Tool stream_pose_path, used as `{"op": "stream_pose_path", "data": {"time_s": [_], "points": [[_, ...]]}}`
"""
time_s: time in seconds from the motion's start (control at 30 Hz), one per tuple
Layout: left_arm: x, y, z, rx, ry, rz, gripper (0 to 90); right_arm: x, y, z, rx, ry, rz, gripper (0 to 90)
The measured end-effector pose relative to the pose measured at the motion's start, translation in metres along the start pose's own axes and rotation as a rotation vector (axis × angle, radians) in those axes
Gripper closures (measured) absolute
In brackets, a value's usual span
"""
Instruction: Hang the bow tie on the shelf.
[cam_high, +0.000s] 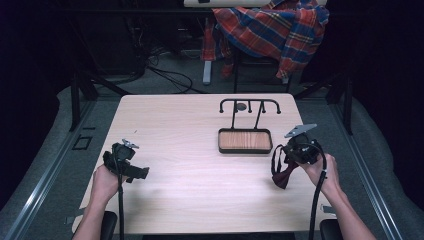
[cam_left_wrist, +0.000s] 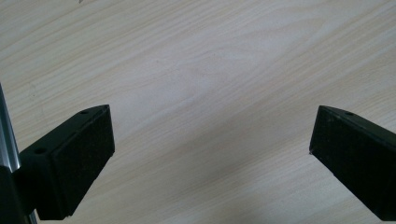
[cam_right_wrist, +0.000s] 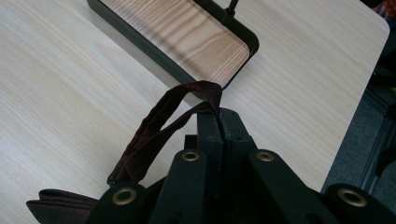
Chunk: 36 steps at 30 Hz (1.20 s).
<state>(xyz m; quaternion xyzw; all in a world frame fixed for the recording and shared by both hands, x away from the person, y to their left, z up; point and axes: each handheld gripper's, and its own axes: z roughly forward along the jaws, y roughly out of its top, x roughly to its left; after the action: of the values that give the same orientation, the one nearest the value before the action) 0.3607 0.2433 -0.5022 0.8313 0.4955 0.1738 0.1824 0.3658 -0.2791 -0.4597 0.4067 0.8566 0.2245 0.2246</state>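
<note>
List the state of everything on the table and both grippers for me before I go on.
Left gripper: open, nothing between its jaws, over bare table.
Right gripper: shut on the strap of the dark red bow tie.
Dark red bow tie: lifted by its strap, hanging beside the right gripper.
Black metal hook stand with wooden tray base: upright, tray empty, nothing on its hooks.

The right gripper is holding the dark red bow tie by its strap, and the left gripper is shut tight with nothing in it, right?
Not quite. The left gripper holds nothing, but it is open: the left gripper view shows its jaws standing wide apart over the bare wooden table. The rest is right: the right gripper is shut on the strap of the dark red bow tie.
</note>
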Motion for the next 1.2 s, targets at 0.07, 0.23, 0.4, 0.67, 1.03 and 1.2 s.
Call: {"op": "stream_pose_path", "data": {"time_s": [0.07,0.23,0.4,0.67,1.03,1.2], "points": [[0.0,0.0,0.0,0.001,-0.001,-0.001,0.1,0.0,0.001,0.0,-0.005,-0.002,0.0,88.7],[0.001,0.0,0.001,0.002,-0.001,-0.003,0.1,-0.002,0.004,0.0,-0.015,-0.005,0.009,88.7],[0.001,0.0,0.001,0.001,0.002,-0.004,0.1,-0.005,0.012,0.0,-0.029,-0.024,0.002,88.6],[0.001,0.0,0.0,0.003,0.003,-0.003,0.1,-0.008,0.014,-0.005,-0.037,-0.03,0.002,88.7],[0.0,0.0,0.001,0.003,0.0,-0.002,0.1,-0.01,0.019,-0.01,-0.055,-0.04,-0.002,88.7],[-0.001,0.0,0.001,0.004,0.0,-0.004,0.1,-0.011,0.021,-0.013,-0.074,-0.048,0.006,88.7]]}}
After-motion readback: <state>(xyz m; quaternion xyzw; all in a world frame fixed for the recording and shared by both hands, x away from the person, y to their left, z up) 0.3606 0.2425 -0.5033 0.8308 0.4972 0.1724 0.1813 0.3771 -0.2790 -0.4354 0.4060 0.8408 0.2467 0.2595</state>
